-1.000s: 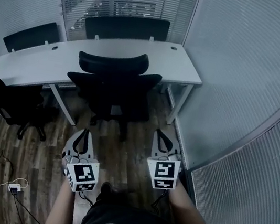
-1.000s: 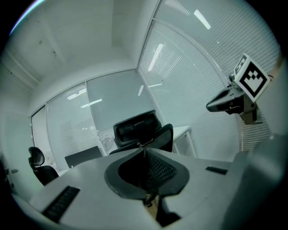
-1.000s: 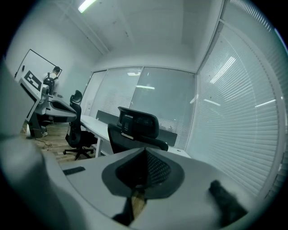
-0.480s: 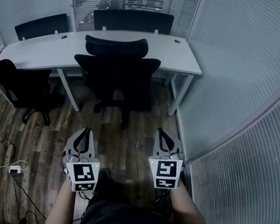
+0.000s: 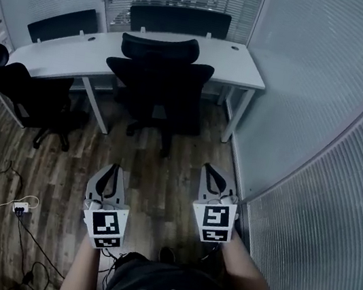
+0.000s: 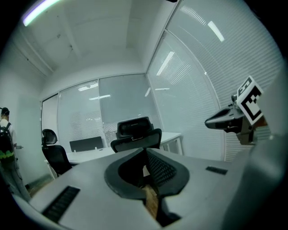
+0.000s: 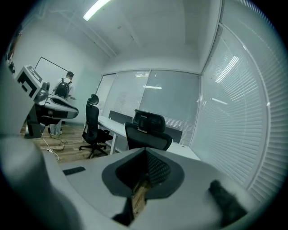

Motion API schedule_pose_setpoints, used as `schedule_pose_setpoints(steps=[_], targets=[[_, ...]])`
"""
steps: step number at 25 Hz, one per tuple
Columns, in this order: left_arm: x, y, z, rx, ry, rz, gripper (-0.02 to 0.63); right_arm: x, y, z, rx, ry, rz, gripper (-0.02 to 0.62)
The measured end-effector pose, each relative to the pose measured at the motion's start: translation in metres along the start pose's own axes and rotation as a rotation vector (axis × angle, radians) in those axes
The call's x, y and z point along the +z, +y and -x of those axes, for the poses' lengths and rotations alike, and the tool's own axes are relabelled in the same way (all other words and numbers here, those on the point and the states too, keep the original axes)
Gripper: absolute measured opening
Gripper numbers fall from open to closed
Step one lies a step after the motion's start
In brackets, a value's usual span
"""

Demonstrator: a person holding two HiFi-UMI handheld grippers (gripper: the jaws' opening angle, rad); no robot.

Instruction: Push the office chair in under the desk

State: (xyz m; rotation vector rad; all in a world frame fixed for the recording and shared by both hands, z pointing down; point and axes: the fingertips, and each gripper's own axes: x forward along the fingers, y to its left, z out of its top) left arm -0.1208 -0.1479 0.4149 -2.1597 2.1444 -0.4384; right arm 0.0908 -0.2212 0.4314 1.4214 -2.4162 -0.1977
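Note:
A black office chair [image 5: 156,81] with a headrest stands on the wood floor, its back towards me, just in front of the white desk [image 5: 72,54]. It also shows ahead in the left gripper view as the chair [image 6: 135,134] and in the right gripper view as the chair [image 7: 147,132]. My left gripper [image 5: 111,172] and right gripper [image 5: 212,175] are held side by side low in the head view, well short of the chair, touching nothing. Both are shut and empty.
A second black chair [image 5: 28,91] stands at the desk's left. Two more chair backs [image 5: 178,20] sit behind the desk by the blinds. Glass partition walls [image 5: 308,128] run along the right. Cables and a power strip [image 5: 19,207] lie on the floor at left. A person [image 6: 6,134] stands far left.
The chair and desk have shifted slightly upward and away in the head view, and more floor shows in front of me. Both grippers stay shut, side by side.

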Motion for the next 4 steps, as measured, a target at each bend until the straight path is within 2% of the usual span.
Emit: schedule_pose_setpoints(steps=[4], targets=[[-0.009,0.019,0.017,-0.008,0.004,0.023,0.029,0.009,0.021,0.012,-0.014,0.001,0.017,0.021]])
